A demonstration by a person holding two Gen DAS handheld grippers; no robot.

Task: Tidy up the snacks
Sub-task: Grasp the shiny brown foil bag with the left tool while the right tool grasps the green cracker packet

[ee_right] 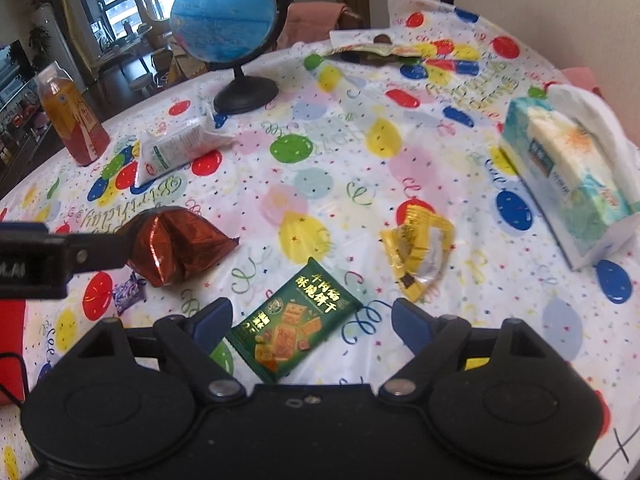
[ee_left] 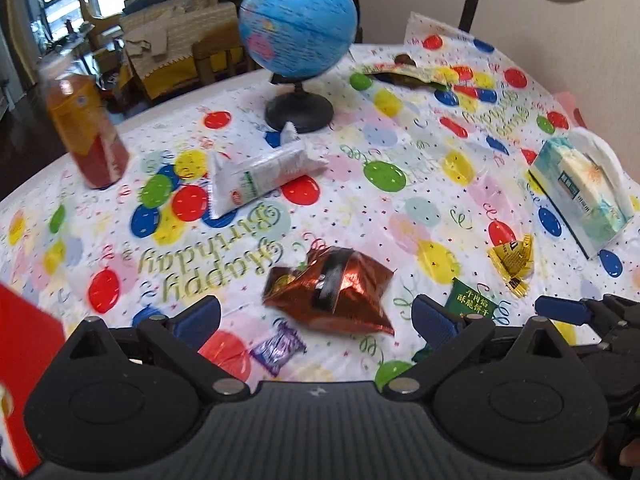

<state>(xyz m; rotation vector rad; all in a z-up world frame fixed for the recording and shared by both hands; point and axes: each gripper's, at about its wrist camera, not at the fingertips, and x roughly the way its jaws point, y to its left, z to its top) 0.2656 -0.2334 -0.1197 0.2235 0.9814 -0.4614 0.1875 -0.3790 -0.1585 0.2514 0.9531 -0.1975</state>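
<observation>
Green foil marks the nearest snack: the cracker pack (ee_right: 294,330) lies flat on the table (ee_right: 340,168) at lower centre of the right view, between the spread fingers of the right hand-held gripper (ee_right: 312,322), which holds nothing; its long axis runs from lower left to upper right. In the left view only its top corner (ee_left: 472,302) shows, the rest cut off by the left hand-held gripper (ee_left: 316,320), also wide and empty. Just beyond that gripper sits the crumpled red bag (ee_left: 332,294), pointing lower right, with a purple candy (ee_left: 278,350) half hidden near the left finger. The yellow packet (ee_right: 416,256) lies right of centre. Farther back lie a white pouch (ee_left: 256,176), a blurred bottle (ee_left: 86,132) and a globe (ee_left: 298,24).
</observation>
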